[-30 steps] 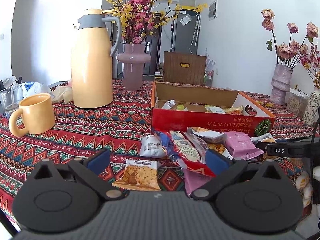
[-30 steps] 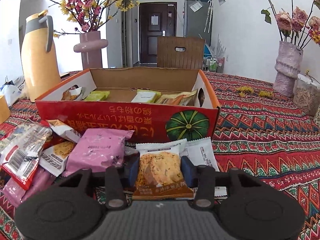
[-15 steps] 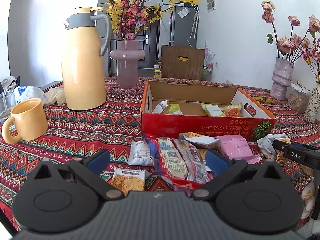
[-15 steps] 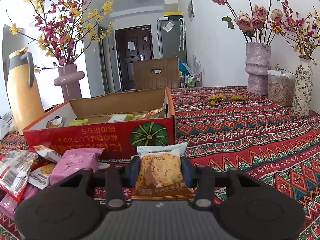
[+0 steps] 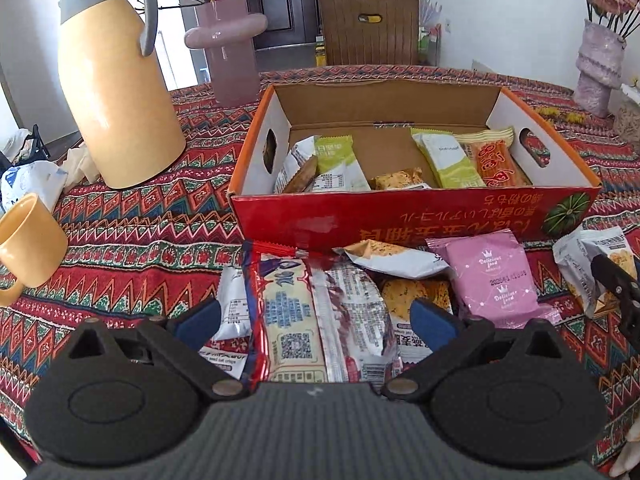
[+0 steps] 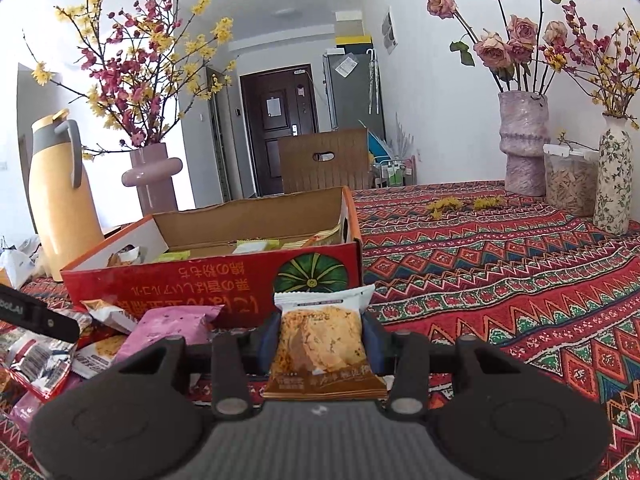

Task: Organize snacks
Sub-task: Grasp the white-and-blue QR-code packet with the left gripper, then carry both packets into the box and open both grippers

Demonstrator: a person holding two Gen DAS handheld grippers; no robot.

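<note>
**Right gripper clamps cracker packet, left gripper spread over snack pile**

The right gripper [image 6: 320,334] holds a white-topped, orange-brown cracker packet [image 6: 322,344] between its blue pads [image 6: 267,340], jaws narrow and pressing both sides of the packet, which stands upright, lifted off the cloth. Straight ahead of it is the red open-top cardboard box with a green pumpkin print [image 6: 216,276], its near wall just beyond the packet. Left of the gripper lies a pink matte snack pouch [image 6: 172,330], and further left a heap of foil packets.

The left gripper [image 5: 316,318] has its jaws wide apart, nothing gripped; it points down at the pile in front of the same box [image 5: 400,216]. Between its blue pads [image 5: 434,322] lies a long red-edged clear biscuit pack with a QR code [image 5: 292,312], with a silver-and-red foil pack [image 5: 356,308] beside it; contact cannot be told. Right of the gripper is the pink pouch [image 5: 494,280], and far right a white cracker packet [image 5: 588,256] near the other tool's black finger.

Inside the box, ahead of the left gripper: green-white packets [image 5: 336,160], an orange packet [image 5: 498,164], a small yellow cracker packet [image 5: 398,178].

Left of the left gripper: a yellow ceramic mug [image 5: 30,240], a tall yellow thermos jug with grey handle [image 5: 116,80], a mauve vase [image 5: 232,52]. Everything sits on the red patterned tablecloth [image 6: 520,280].
</note>
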